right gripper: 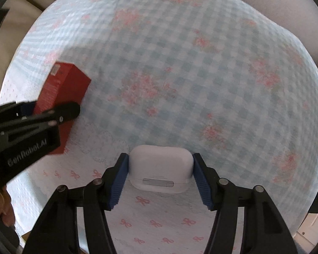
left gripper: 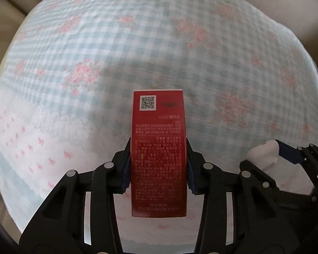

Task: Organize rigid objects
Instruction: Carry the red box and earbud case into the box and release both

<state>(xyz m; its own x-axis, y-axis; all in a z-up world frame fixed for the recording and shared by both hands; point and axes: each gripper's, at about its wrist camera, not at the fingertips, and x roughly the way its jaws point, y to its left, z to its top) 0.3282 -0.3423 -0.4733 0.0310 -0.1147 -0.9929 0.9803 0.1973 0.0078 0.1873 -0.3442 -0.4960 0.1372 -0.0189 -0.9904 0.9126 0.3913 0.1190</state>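
- Red box, QR code on top, clamped in left gripper
- White earbud case pinched by right gripper
- Gingham floral cloth beneath; "GenRobot.AI" at 9 o'clock

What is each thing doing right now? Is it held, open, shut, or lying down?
Red box: held in the left gripper, flaps closed.
White earbud case: lid shut, held in the right gripper.
Left gripper: shut on the red box.
Right gripper: shut on the white earbud case.
Checked cloth: spread flat over the table.
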